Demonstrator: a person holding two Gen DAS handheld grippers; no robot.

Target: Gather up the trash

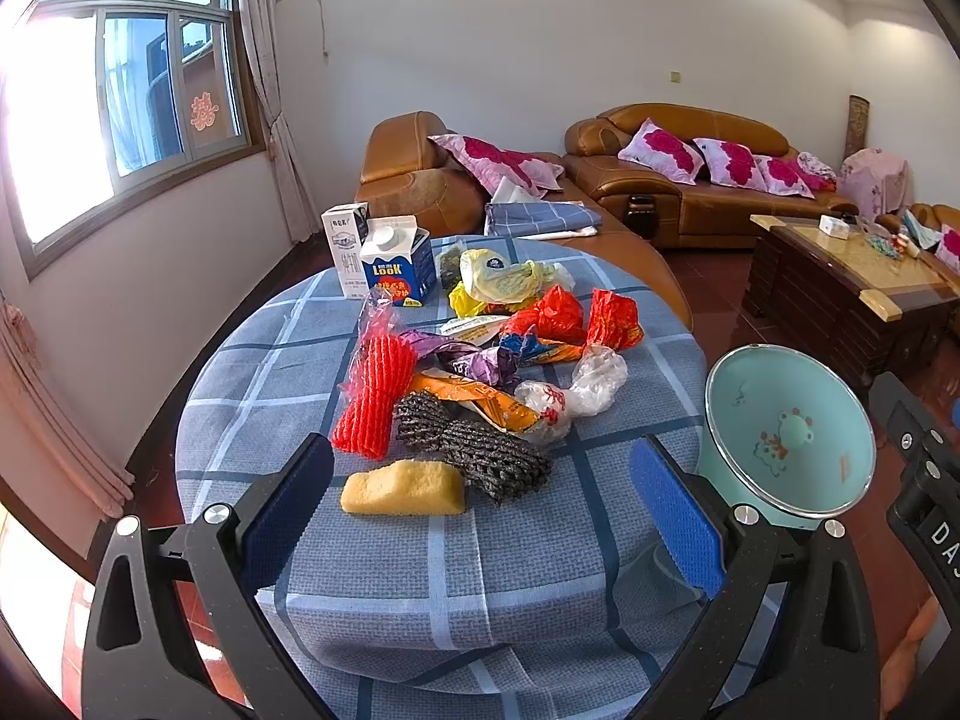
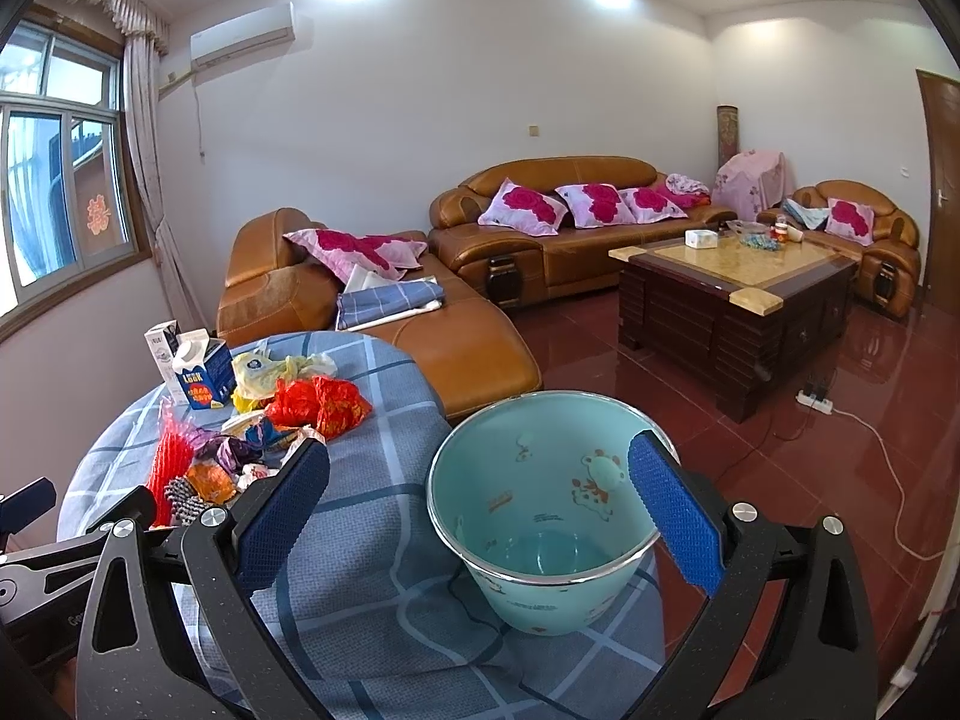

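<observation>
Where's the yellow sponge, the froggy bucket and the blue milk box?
yellow sponge [image 1: 402,487], left wrist view, its top face.
bucket [image 2: 540,591], right wrist view, its outer wall.
blue milk carton [image 1: 393,276], left wrist view, its front label.

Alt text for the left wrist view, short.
Open left gripper hovers over a round table in checked cloth, with a yellow sponge nearest, mixed wrappers and two cartons behind, and an empty teal bin at right.
</observation>
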